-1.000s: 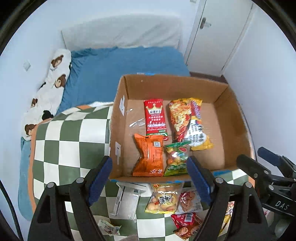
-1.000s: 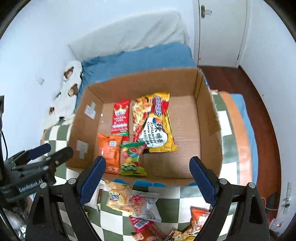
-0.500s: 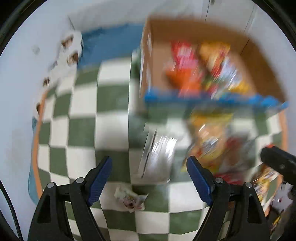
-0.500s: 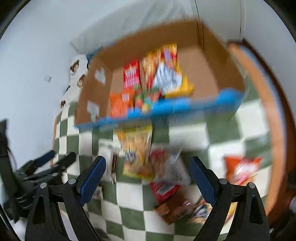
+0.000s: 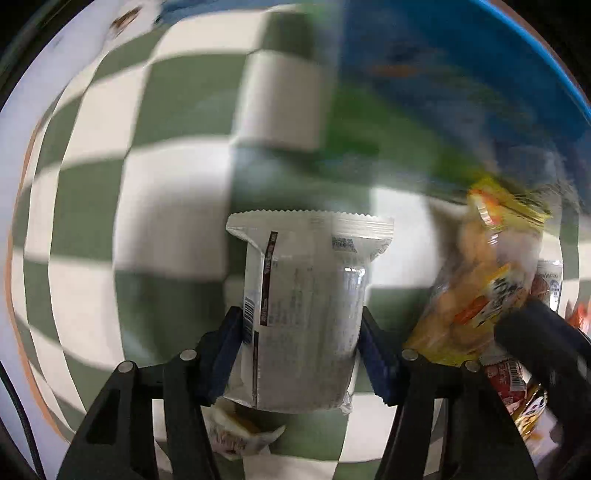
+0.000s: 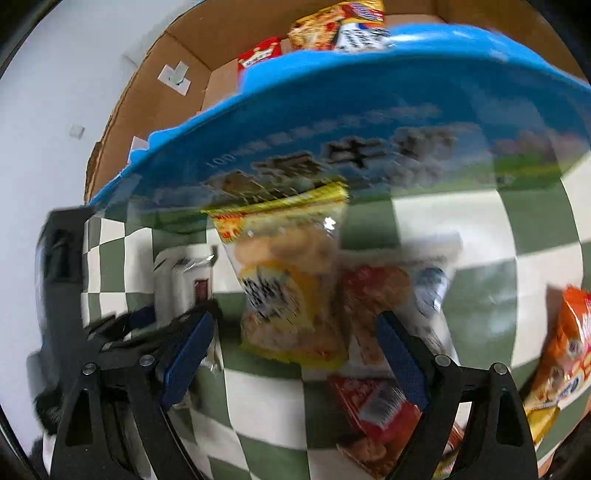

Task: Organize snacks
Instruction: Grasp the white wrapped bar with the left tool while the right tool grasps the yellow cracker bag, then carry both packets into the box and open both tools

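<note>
The left wrist view shows the left hand-held gripper low over the green-and-white checkered cloth, its blue pads pressed against both sides of a white snack packet. The packet stands between the fingers with its crimped top edge pointing away from the camera and a barcode along its left side. A small pale wrapper lies on the cloth just under the packet's near end. To the right, a yellow bag of round snacks lies on the cloth, blurred, with a red packet just beside its near corner and the dark body of the other gripper crossing in front.

From the right wrist camera, the right hand-held gripper hangs with its fingers spread wide on either side of the same yellow bag, and neither pad touches it. A clear packet with red and white print lies against the bag's right side, a red packet sits nearer the camera, and an orange bag lies well apart at the right edge. The white packet shows at the left, with the left gripper's dark frame around it.

Beyond the loose snacks stands the cardboard box, its near wall printed blue. Over that wall, a red packet and a yellow-and-red bag lie inside.
</note>
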Demonstrator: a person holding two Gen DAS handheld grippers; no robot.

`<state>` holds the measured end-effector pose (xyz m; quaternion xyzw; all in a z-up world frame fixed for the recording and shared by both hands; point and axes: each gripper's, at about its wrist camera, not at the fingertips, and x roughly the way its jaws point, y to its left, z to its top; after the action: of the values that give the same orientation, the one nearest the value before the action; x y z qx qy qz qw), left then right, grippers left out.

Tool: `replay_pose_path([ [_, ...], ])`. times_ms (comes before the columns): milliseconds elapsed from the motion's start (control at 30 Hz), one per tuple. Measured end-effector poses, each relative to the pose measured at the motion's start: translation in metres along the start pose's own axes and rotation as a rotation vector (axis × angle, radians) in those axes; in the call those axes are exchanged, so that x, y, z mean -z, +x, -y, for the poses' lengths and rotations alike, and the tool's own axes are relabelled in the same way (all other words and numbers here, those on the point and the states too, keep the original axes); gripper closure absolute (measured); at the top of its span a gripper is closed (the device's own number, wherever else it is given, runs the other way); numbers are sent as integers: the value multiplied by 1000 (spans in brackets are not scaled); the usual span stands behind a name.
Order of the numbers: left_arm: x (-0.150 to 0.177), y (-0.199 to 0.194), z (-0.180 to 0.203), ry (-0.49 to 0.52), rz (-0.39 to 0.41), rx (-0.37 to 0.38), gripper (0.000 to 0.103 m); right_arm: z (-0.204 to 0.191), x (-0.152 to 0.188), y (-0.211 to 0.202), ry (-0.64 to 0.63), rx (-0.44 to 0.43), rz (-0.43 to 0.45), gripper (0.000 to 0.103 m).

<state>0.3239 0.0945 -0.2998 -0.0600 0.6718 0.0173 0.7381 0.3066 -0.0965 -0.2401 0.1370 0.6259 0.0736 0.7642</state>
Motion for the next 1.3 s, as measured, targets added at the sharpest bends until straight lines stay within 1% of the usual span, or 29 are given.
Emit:
replay_pose_path([
  [67, 11, 2, -13, -64, -5, 6, 45, -10, -4, 9, -18, 14, 5, 13],
  [133, 21, 5, -22, -98, -6, 8, 45, -21, -7, 22, -49, 52, -7, 27],
  [167, 24, 6, -24, -105, -6, 8, 45, -24, -8, 29, -56, 70, -21, 30],
  [233, 28, 7, -26, -101, -1, 0, 45, -25, -10, 44, -49, 93, -50, 46],
  [267, 30, 7, -25, -94, 3, -7, 45, -25, -9, 50, -52, 105, -53, 46],
  [333, 34, 6, -21, -71, 11, -26, 45, -27, -5, 52, -73, 117, -39, 53],
  [400, 38, 4, -14, -50, 13, -41, 45, -32, 2, 52, -99, 114, -51, 56],
  [533, 60, 4, 1, -14, -3, -49, 45, -31, 22, 49, -123, 81, -127, 57],
  [633, 74, 6, 6, 8, -20, -56, 45, -30, 45, 48, -165, 85, -186, 57],
  [700, 82, 8, 10, 20, -30, -61, 45, -26, 64, 50, -172, 85, -229, 57],
  [833, 97, 12, 19, 44, -36, -73, 45, -23, 92, 55, -187, 97, -263, 57],
  [867, 94, 13, 17, 49, -38, -75, 45, -23, 97, 56, -188, 101, -271, 57],
  [933, 97, 16, 23, 54, -40, -74, 44, -28, 102, 61, -195, 114, -278, 57],
  [1000, 91, 21, 25, 62, -47, -75, 43, -35, 102, 65, -204, 133, -279, 56],
  [1133, 90, 27, 23, 54, -48, -61, 43, -39, 96, 78, -149, 137, -287, 51],
  [1167, 90, 26, 5, 53, -44, -58, 44, -38, 89, 83, -141, 136, -285, 51],
  [1233, 91, 27, 4, 51, -30, -58, 44, -37, 87, 86, -140, 140, -273, 51],
  [1267, 95, 25, -5, 48, -24, -58, 45, -37, 91, 88, -144, 144, -264, 51],
  [1300, 99, 19, -2, 48, -20, -63, 45, -37, 96, 89, -143, 146, -252, 51],
])
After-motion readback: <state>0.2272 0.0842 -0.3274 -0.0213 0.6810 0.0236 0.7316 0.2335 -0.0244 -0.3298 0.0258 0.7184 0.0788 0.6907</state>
